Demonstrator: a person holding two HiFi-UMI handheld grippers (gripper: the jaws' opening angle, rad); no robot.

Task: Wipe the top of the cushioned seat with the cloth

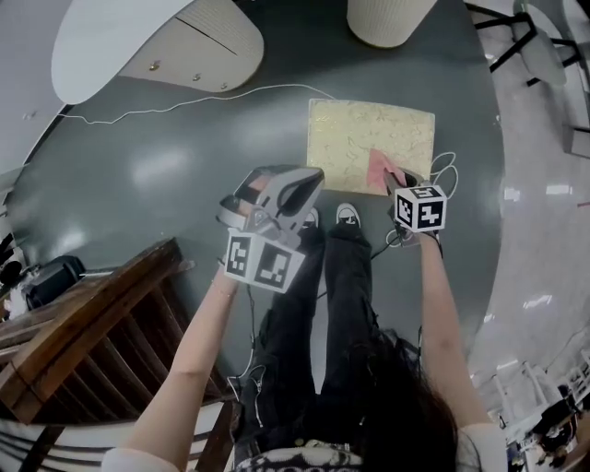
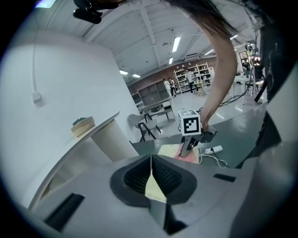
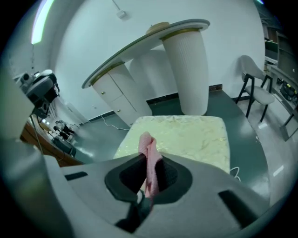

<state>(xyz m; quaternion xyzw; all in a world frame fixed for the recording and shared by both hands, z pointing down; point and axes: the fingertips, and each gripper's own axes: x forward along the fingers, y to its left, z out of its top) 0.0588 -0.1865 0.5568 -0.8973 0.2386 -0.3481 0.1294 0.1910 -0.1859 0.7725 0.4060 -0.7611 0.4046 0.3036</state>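
Note:
The cushioned seat (image 1: 369, 138) is a pale yellow patterned square on the dark floor ahead of the person's shoes; it also fills the middle of the right gripper view (image 3: 186, 135). My right gripper (image 1: 395, 182) is shut on a pink cloth (image 1: 379, 167) over the seat's near right edge. The cloth (image 3: 148, 151) stands up between the right gripper's (image 3: 149, 175) pads. My left gripper (image 1: 312, 177) hovers left of the seat's near edge, shut and holding nothing. In the left gripper view my left gripper (image 2: 151, 171) faces the right gripper's marker cube (image 2: 190, 122) and the cloth (image 2: 188, 157).
A white ribbed table pedestal (image 1: 387, 18) stands just beyond the seat, a white cabinet (image 1: 198, 51) to its left. A white cable (image 1: 184, 103) crosses the floor. A power strip with cord (image 2: 212, 150) lies right of the seat. Dark wooden furniture (image 1: 83, 341) stands at near left.

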